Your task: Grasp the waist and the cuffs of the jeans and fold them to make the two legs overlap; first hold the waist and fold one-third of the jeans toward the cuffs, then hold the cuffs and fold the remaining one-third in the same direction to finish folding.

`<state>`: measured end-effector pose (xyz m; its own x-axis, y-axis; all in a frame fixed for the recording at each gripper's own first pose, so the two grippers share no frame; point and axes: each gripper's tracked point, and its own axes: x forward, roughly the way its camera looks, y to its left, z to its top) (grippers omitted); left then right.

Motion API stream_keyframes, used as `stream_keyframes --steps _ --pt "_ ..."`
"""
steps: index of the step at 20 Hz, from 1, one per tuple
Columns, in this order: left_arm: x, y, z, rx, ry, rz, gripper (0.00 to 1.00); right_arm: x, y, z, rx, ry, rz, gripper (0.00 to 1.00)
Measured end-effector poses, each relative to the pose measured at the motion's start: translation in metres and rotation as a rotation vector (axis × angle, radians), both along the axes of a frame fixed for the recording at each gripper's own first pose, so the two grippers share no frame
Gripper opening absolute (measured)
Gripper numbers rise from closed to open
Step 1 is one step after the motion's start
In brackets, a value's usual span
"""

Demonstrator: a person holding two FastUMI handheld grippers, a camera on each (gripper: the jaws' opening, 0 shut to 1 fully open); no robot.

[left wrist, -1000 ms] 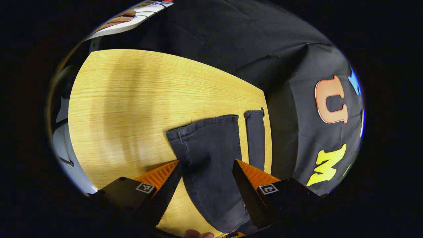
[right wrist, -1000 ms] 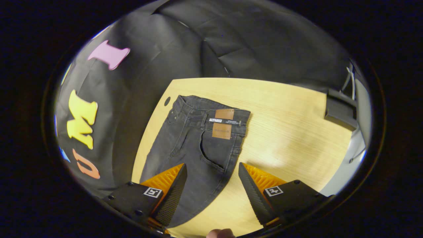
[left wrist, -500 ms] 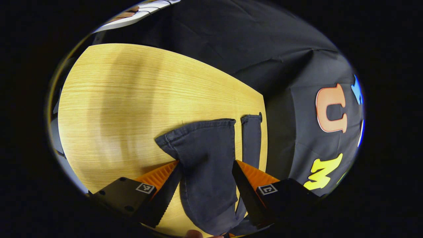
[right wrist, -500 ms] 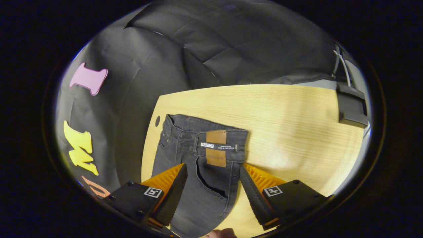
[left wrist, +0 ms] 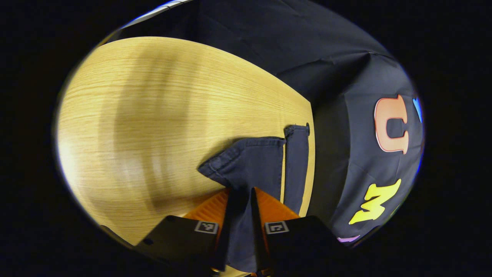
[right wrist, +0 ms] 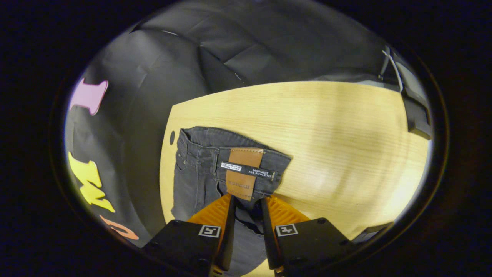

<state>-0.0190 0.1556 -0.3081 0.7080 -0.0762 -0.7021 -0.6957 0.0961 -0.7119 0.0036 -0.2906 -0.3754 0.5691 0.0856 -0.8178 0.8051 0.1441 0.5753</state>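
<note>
Jeans (right wrist: 200,169) tag (right wrist: 248,170): "EQUIPMENT FOR ATHLETES".

Both views look down close along their fingers, from opposite ends of the jeans (left wrist: 253,169) on one table (right wrist: 338,127).

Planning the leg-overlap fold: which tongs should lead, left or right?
Neither alone. The left tongs pinch the near jeans leg by its cuff, the right tongs pinch the waistband below the leather patch. Probably lift together toward the far leg.
</note>
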Motion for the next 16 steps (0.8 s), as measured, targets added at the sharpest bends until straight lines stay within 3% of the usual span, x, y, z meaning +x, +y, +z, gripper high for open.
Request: stream_keyframes --steps 1,4,8,10,16 --pt "0.001 -0.001 0.003 -0.008 -0.004 -0.005 0.21 0.001 0.001 0.000 0.005 0.005 0.012 0.06" --pt "0.001 -0.001 0.016 -0.007 -0.030 -0.030 0.06 0.002 0.002 0.008 -0.019 -0.023 0.054 0.06" --pt "0.002 0.004 0.047 0.032 -0.054 -0.063 0.04 0.006 0.004 0.041 -0.014 -0.091 0.061 0.06" --pt "-0.003 0.004 0.057 0.016 0.001 -0.087 0.04 0.015 0.007 0.064 -0.015 -0.135 0.066 0.06" --pt "0.039 0.008 0.116 0.066 -0.052 -0.209 0.04 0.061 0.003 0.131 -0.064 -0.249 0.164 0.06"
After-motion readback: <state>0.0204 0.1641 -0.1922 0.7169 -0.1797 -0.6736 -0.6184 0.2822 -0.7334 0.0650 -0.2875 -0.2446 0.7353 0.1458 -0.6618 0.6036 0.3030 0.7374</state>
